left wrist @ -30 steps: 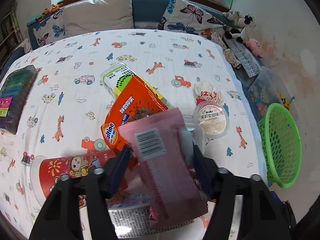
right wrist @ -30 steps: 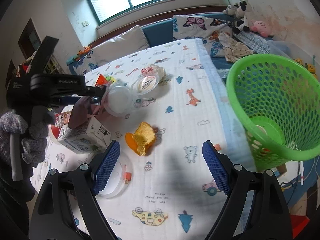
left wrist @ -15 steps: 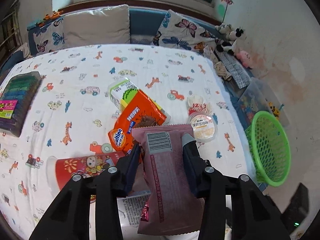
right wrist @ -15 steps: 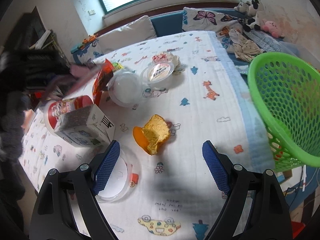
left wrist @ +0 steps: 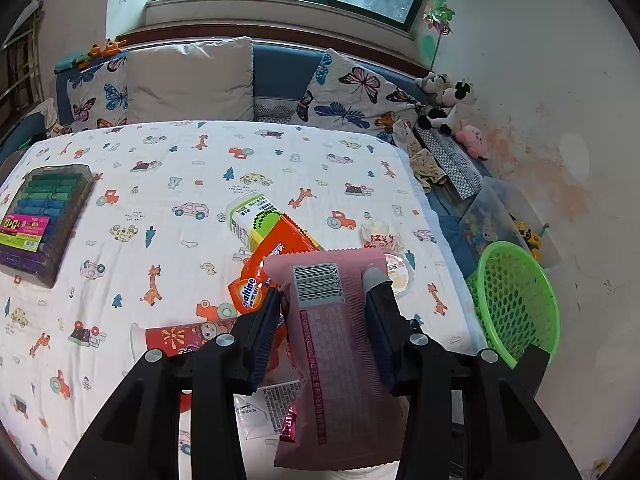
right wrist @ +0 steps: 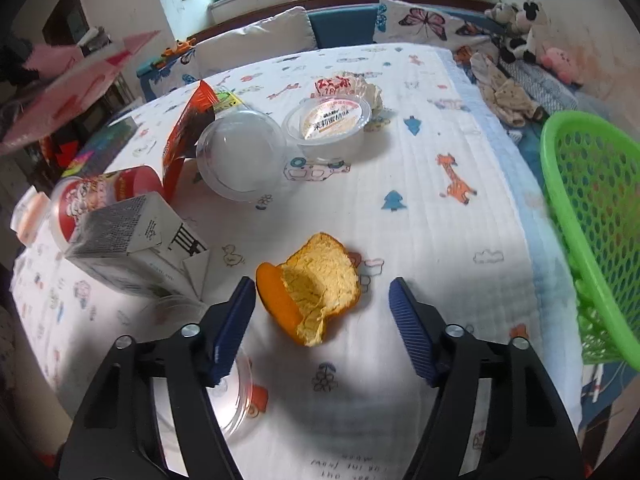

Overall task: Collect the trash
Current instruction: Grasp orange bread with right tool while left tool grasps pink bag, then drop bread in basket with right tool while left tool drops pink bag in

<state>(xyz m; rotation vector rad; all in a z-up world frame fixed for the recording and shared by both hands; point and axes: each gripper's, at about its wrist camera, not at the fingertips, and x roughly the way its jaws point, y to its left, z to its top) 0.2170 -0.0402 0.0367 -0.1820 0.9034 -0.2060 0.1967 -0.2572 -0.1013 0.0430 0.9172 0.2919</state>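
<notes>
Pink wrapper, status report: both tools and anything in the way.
Left tool shut on pink wrapper, lifted off the table. Right tool open, orange peel between its fingers. Green basket at the table's edge, path unobstructed.

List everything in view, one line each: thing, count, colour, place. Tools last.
Pink packet: 1, held in left tool.
Orange peel: 1, between right tool's fingers, on cloth.
Basket: 1, green, right of table.
Orange bag: 1, table middle.
Green carton: 1, behind orange bag.
Red cup: 1, lying on its side.
White carton: 1, beside red cup.
Clear dome lid: 1, table middle.
Jelly cup: 1, clear, beside lid.
Marker box: 1, table's left edge.
Left tool: shut on packet.
Right tool: open.
</notes>
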